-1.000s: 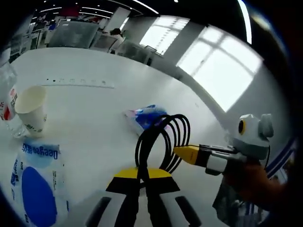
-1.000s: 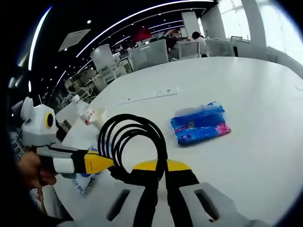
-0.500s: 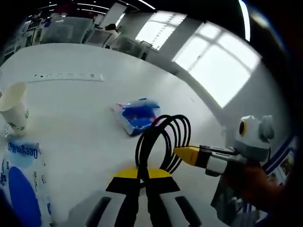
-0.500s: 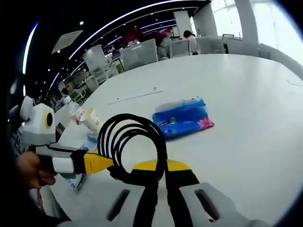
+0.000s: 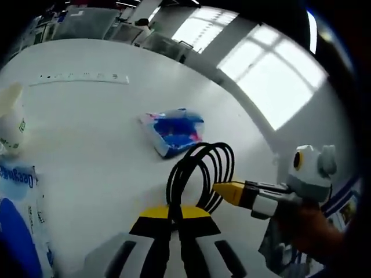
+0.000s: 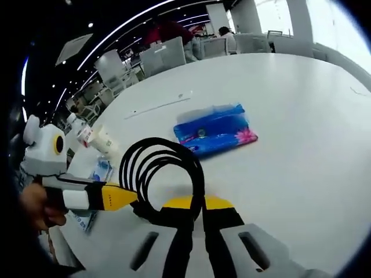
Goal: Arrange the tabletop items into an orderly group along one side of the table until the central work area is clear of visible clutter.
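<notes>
A coiled black cable (image 5: 200,174) is held above the white tabletop (image 5: 93,145) by both grippers. The left gripper (image 5: 174,215) is closed on the coil's lower part, its fingers (image 5: 153,223) pressed together around the strands. The right gripper (image 6: 194,205) is likewise clamped on the cable (image 6: 162,174), fingers (image 6: 217,217) shut. A blue tissue pack (image 6: 213,130) lies on the tabletop beyond the coil. A paper cup (image 6: 104,139) and a blue-and-white packet (image 5: 20,231) are seen near the edge.
</notes>
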Demonstrator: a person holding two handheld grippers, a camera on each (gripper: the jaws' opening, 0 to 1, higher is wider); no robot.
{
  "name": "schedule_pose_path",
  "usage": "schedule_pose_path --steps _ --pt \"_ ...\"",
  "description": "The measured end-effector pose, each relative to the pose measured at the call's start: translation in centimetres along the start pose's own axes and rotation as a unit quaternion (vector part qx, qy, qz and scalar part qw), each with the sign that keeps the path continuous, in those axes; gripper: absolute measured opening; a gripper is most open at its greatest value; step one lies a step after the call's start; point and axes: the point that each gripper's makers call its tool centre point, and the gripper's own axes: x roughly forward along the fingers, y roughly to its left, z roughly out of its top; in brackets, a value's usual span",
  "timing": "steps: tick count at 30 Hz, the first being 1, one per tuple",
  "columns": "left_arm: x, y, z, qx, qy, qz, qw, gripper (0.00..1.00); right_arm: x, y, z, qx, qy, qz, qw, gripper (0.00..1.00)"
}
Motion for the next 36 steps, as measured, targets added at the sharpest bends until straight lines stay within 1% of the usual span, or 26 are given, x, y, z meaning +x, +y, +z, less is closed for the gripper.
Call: schedule_pose_path --steps 4,6,8,11,13,17,19,21,24,25,27,29,32,36 --pt "0.8 0.3 -0.1 -0.002 0.004 0.000 1.0000 0.01 0.7 -0.5 -0.3 0.000 0.008 -0.005 1.0000 0.01" --pt "1.1 0.3 0.1 -0.007 -0.002 -0.003 1.0000 0.01 0.5 -0.8 -0.2 0.005 0.008 -0.009 0.9999 0.01" --pt "1.2 0.5 0.4 -0.006 -0.003 0.000 1.0000 0.01 0.9 -0.8 -0.2 0.012 0.007 -0.006 0.9999 0.01" --pt "1.5 0.9 0.6 -0.004 0.000 0.004 1.0000 0.01 1.8 -1.0 -0.1 0.001 0.013 -0.005 0.9999 0.01" --pt "1.6 0.9 0.5 -0.003 0.003 0.005 1.0000 0.02 1.8 -1.0 -0.1 -0.004 0.015 -0.007 0.9998 0.02" --pt "1.8 1.3 0.4 0.013 0.004 0.015 0.9998 0.03 1.9 -0.7 -0.1 -0.014 0.015 -0.009 0.9998 0.02" --pt "1.9 1.6 0.4 0.034 0.005 0.020 0.9992 0.04 2.0 -0.5 0.1 -0.031 0.006 -0.007 0.9995 0.03" --pt "1.8 1.5 0.2 0.040 0.008 0.018 0.9990 0.05 2.2 -0.8 0.2 -0.054 0.008 -0.010 0.9984 0.03" --pt "1.6 1.7 0.4 0.062 0.005 0.024 0.9978 0.10 2.5 -1.1 0.3 -0.062 0.004 -0.012 0.9980 0.05" --pt "1.4 1.5 0.5 0.070 0.001 0.020 0.9974 0.12 2.4 -1.1 0.3 -0.066 0.004 -0.012 0.9977 0.05" --pt "1.3 1.5 0.7 0.076 -0.001 0.023 0.9968 0.14 2.1 -0.9 1.0 -0.063 -0.017 -0.010 0.9978 0.12" --pt "1.3 1.6 0.9 0.074 -0.006 0.021 0.9971 0.15 2.1 -0.7 1.2 -0.062 -0.017 -0.008 0.9979 0.16" --pt "1.2 1.3 1.0 0.072 -0.006 0.020 0.9972 0.22 2.1 -0.6 1.2 -0.064 -0.019 -0.008 0.9978 0.17" --pt "0.6 1.0 1.0 0.074 -0.011 0.023 0.9969 0.27 2.1 -0.5 1.1 -0.062 -0.021 -0.006 0.9979 0.23"
